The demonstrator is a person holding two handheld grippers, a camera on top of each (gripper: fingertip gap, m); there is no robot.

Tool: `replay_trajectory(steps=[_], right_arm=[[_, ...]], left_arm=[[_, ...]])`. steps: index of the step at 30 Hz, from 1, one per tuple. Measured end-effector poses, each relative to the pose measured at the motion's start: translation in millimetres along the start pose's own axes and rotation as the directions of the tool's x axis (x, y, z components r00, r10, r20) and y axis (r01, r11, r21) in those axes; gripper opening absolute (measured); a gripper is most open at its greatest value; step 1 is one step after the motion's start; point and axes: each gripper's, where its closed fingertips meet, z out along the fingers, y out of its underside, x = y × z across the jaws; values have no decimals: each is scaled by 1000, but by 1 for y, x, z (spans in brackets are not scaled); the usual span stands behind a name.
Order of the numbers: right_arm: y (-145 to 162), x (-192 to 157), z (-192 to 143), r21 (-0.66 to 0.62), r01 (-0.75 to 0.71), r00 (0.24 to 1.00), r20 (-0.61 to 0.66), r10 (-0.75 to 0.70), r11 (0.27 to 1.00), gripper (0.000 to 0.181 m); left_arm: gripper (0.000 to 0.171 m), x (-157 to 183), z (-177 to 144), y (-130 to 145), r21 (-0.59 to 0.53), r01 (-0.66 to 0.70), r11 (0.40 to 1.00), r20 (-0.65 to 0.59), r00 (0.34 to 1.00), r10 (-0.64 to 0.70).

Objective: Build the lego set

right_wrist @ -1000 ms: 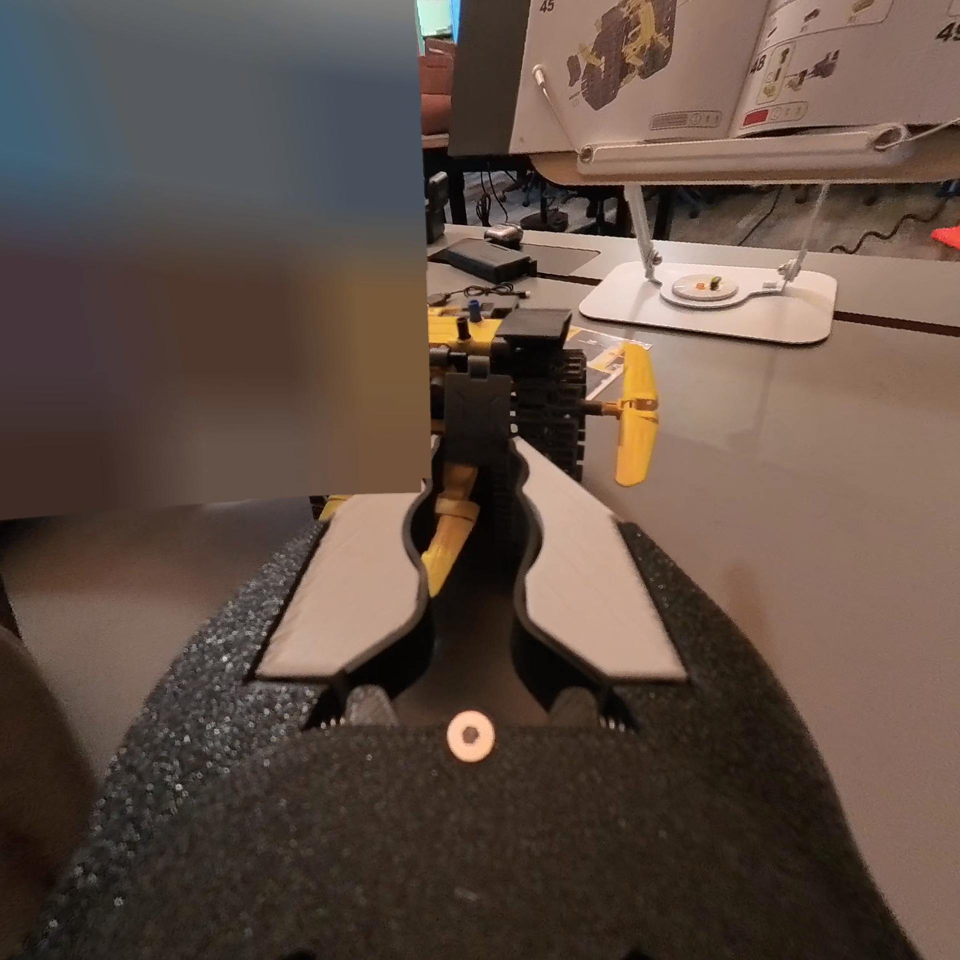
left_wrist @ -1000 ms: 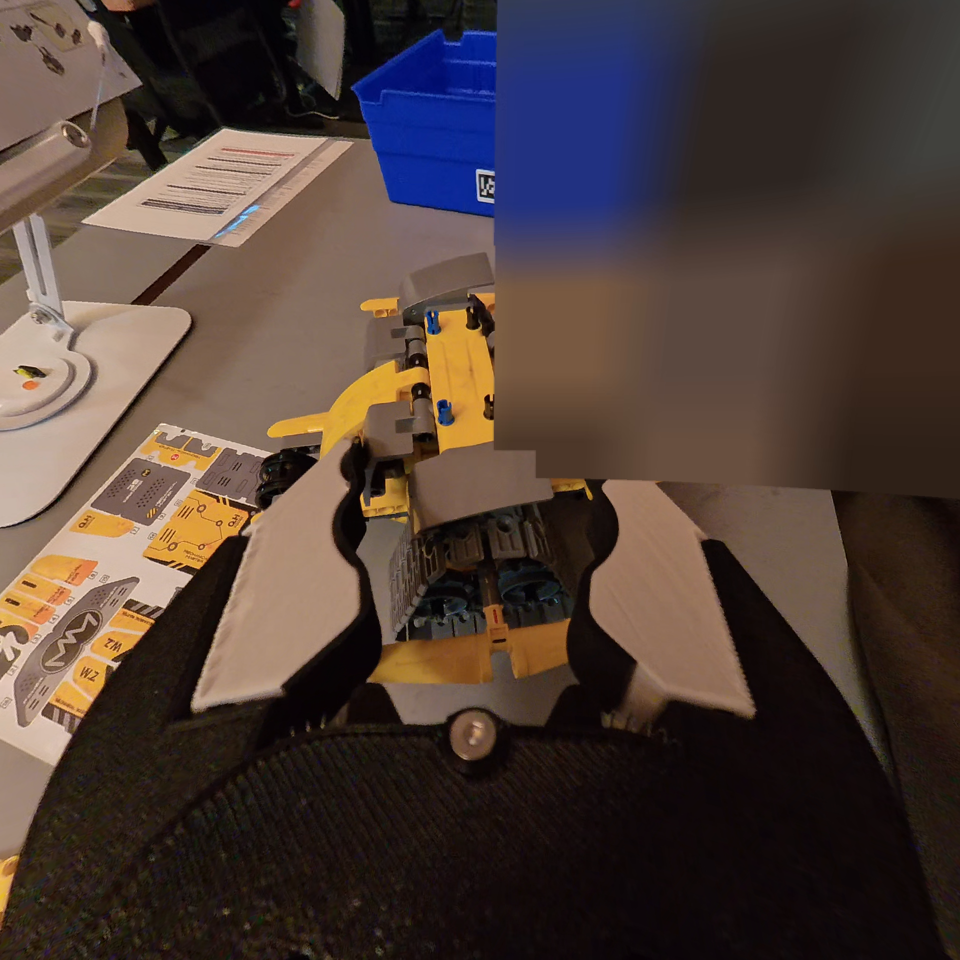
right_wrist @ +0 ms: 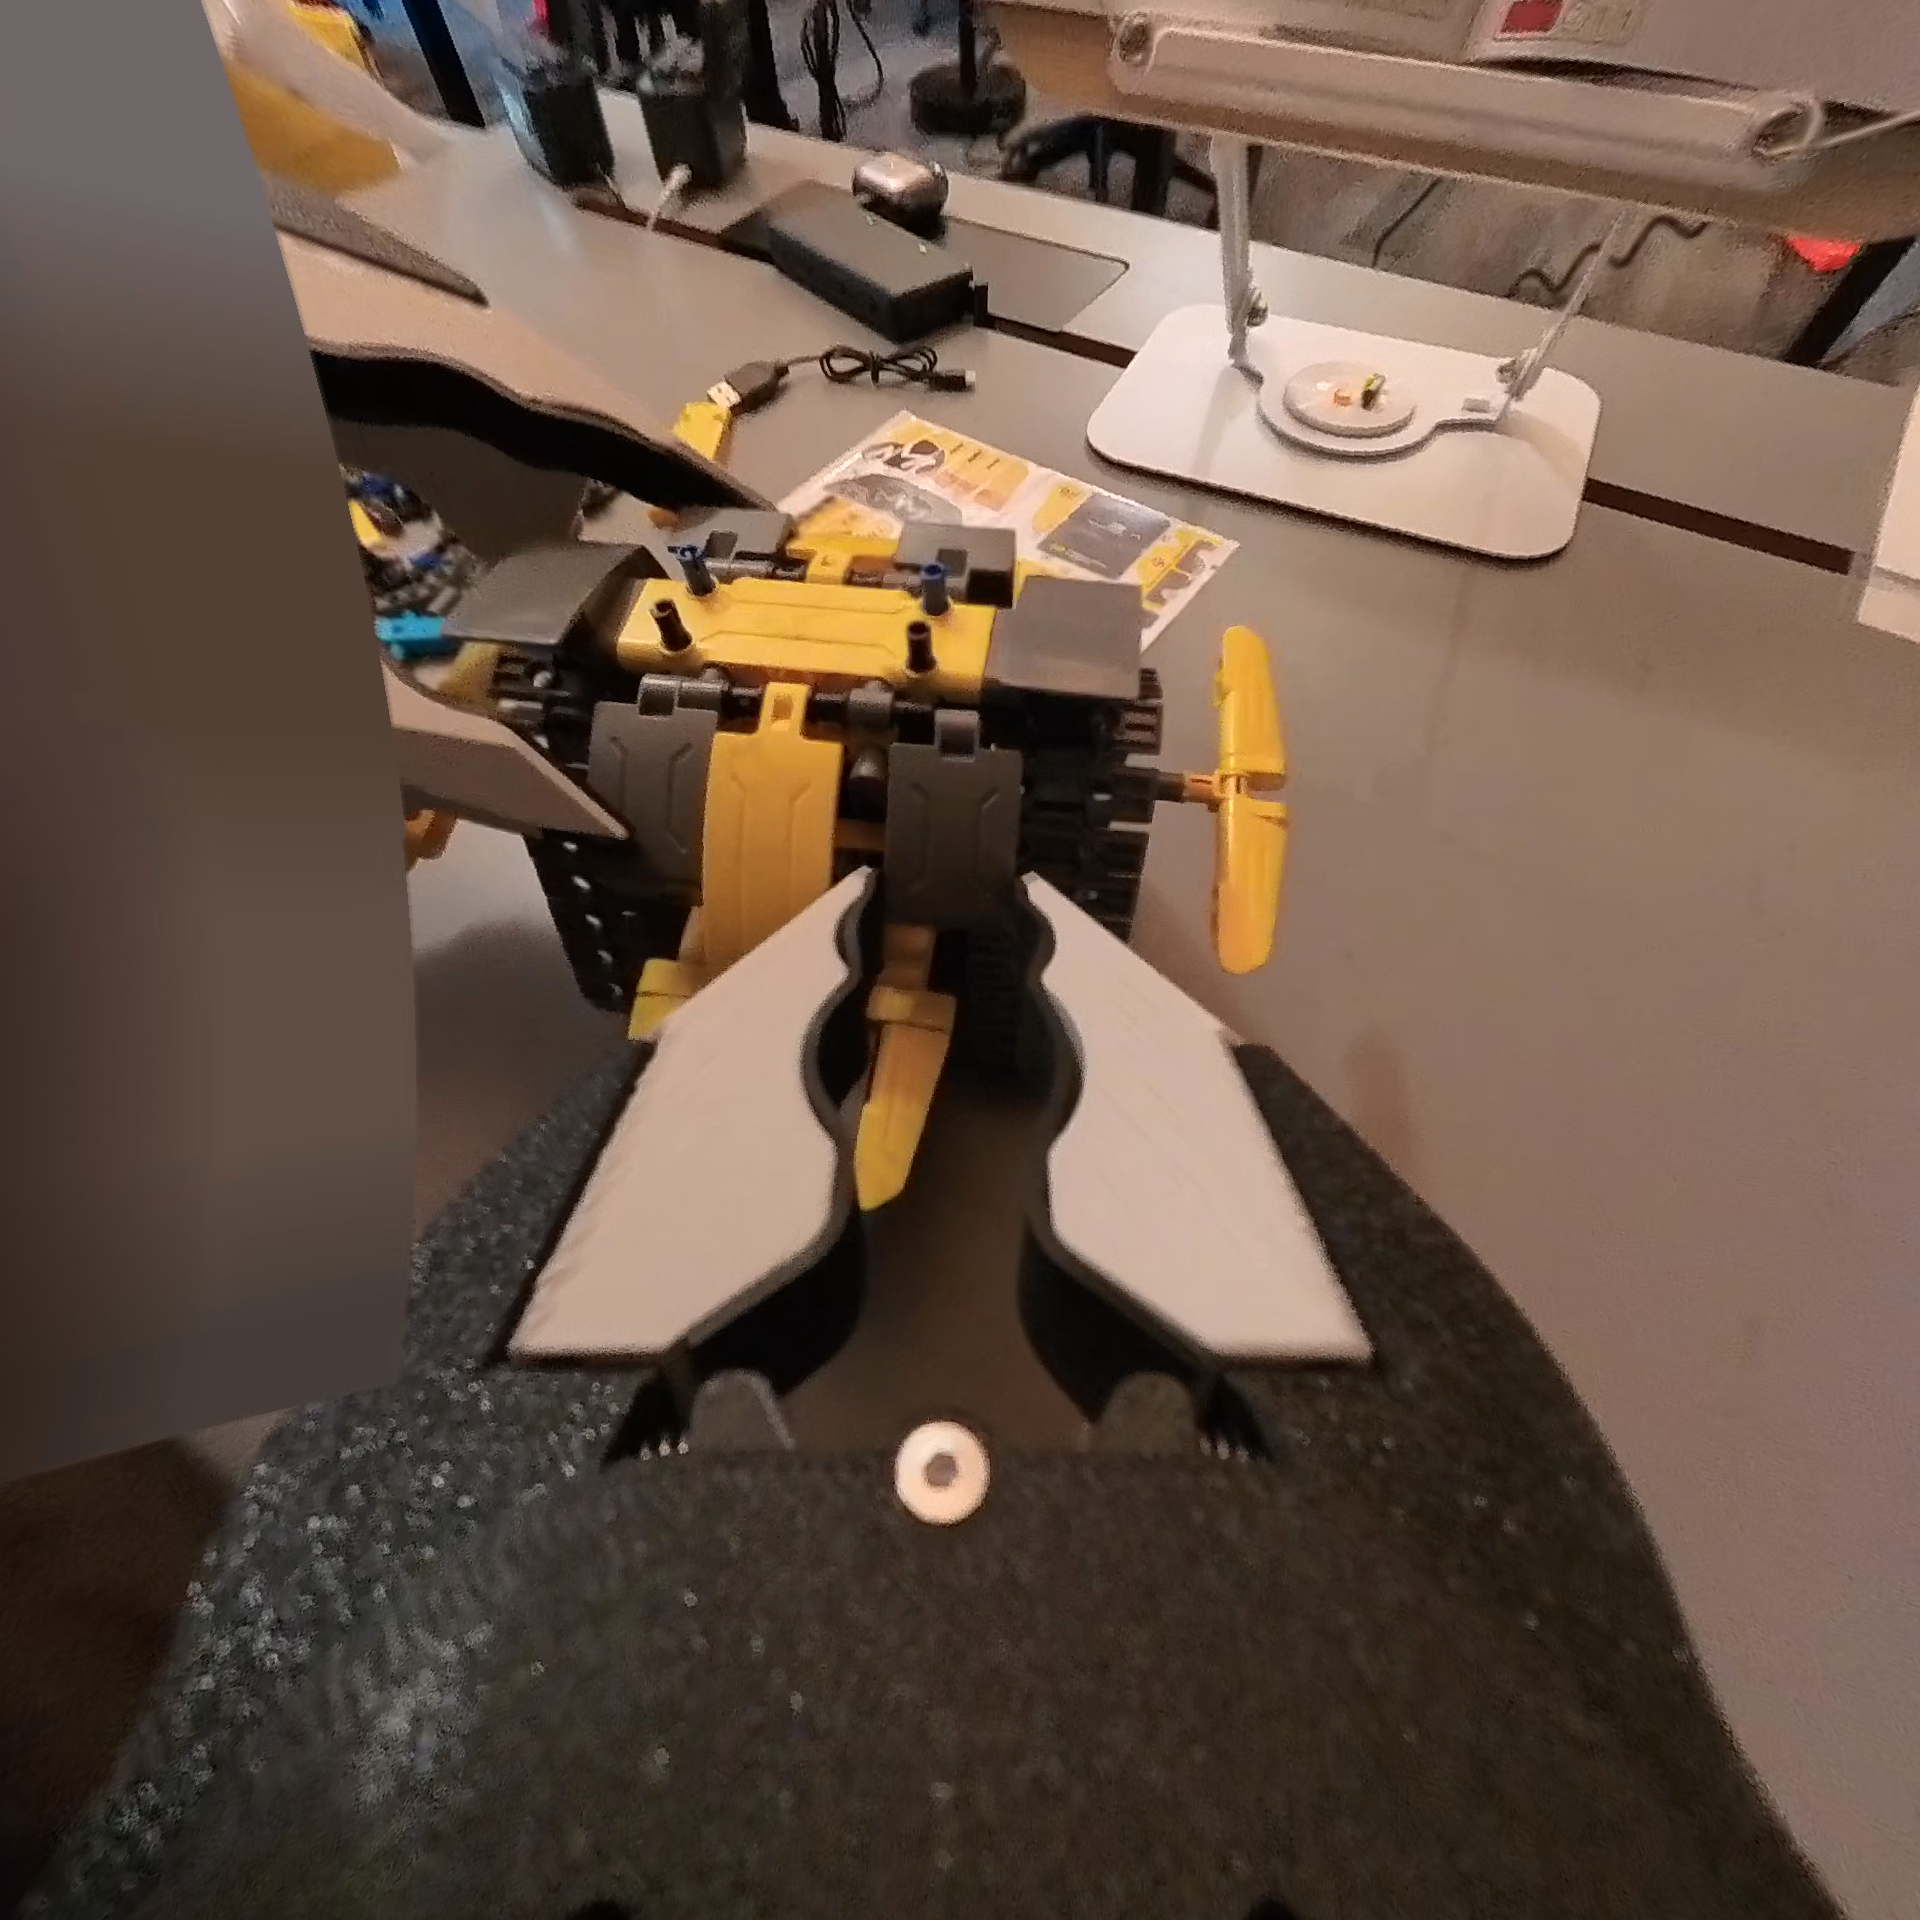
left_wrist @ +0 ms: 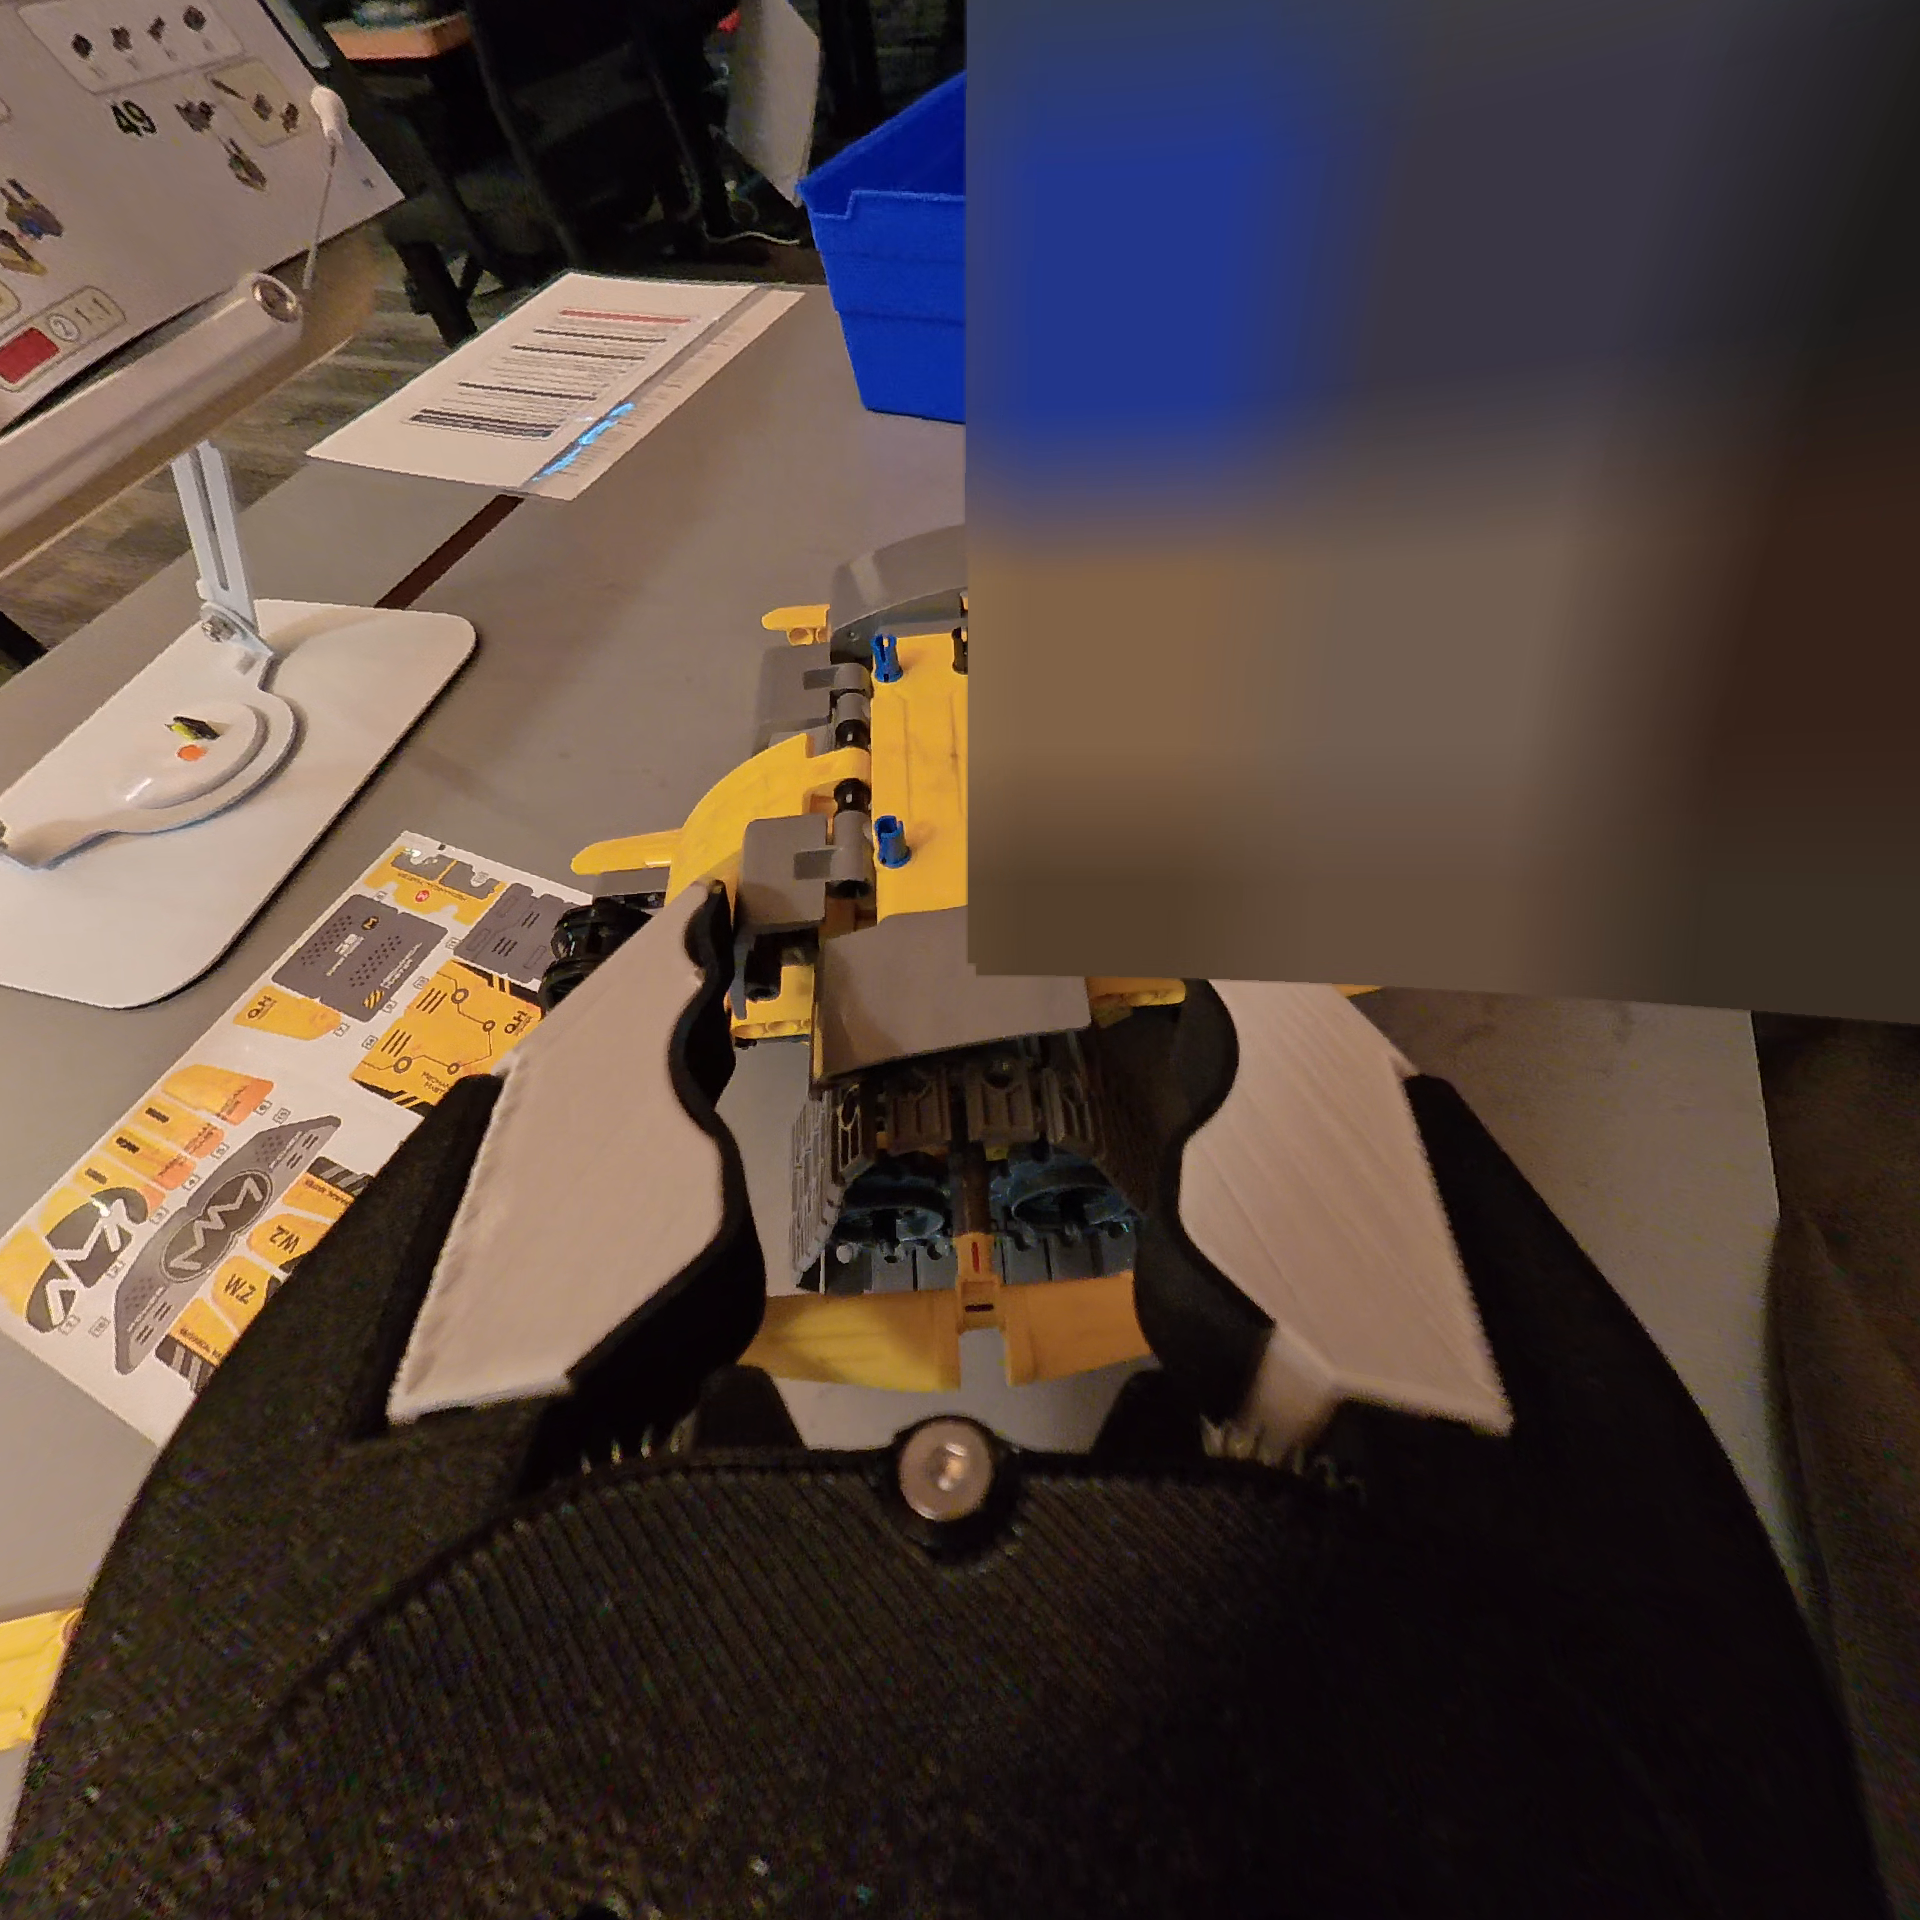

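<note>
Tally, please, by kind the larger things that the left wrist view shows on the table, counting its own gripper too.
Gripper: 1
Toy vehicle: 1
Sticker sheet: 1
Stand: 1
Booklet: 1
Printed page: 1
Blue bin: 1
Total: 7

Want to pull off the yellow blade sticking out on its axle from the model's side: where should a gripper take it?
Probably at the yellow blade's middle, where the axle joins it, pinched across its thin edges. Come from the table side, away from the model: the blade stands upright there, held off the tracks.
</note>
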Motion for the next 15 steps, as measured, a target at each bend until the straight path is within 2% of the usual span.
replay_trajectory(steps=[1,15], right_arm=[[0,0,0,-18,19,1000,-10,-19,1000,23],[1,0,2,-122,80,996,-14,-83,989,22]], left_arm=[[84,0,0,0,0,0,1000,2,1000,0],[84,0,1,0,9,-5,1000,22,1000,5]])
